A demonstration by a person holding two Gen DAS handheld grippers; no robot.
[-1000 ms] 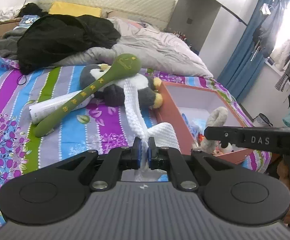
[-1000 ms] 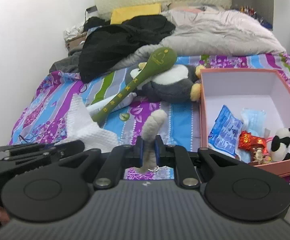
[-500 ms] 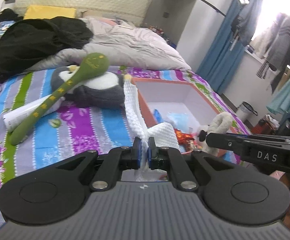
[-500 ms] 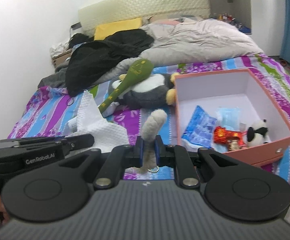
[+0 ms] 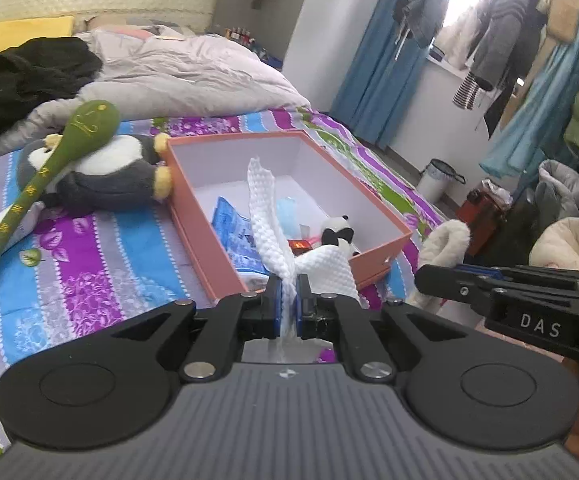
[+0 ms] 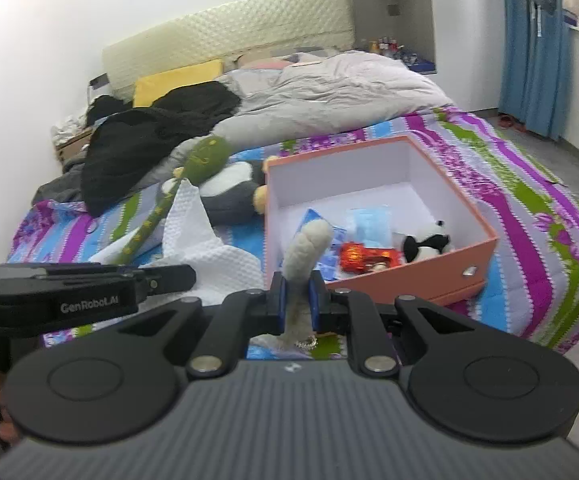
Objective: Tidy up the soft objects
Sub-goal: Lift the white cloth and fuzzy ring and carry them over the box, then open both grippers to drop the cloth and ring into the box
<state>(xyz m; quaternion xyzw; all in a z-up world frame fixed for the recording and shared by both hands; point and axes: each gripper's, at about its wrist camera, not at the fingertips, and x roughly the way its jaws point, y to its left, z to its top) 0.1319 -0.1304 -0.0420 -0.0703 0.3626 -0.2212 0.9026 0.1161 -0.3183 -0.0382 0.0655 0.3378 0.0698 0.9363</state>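
Note:
My left gripper [image 5: 288, 300] is shut on a white waffle-weave cloth [image 5: 267, 216], held up in front of the near edge of an open orange box [image 5: 373, 216]. The cloth also shows in the right wrist view [image 6: 201, 240]. My right gripper [image 6: 296, 298] is shut on a fuzzy cream plush piece [image 6: 307, 248], held just before the box [image 6: 449, 258]. That piece also shows in the left wrist view [image 5: 445, 248]. The box holds a small panda plush [image 6: 425, 240], a red wrapper [image 6: 365, 256] and blue packets [image 5: 229, 224].
A grey penguin plush [image 5: 105, 176] and a long green plush stick [image 5: 33, 188] lie on the striped bedsheet [image 5: 89, 272] left of the box. A black garment [image 6: 153, 140] and grey duvet [image 6: 329, 96] are heaped further back. Clothes hang at the right.
Both grippers have moved right and toward the box with their loads. The box now sits straight ahead of each gripper, where the plush toys were before.

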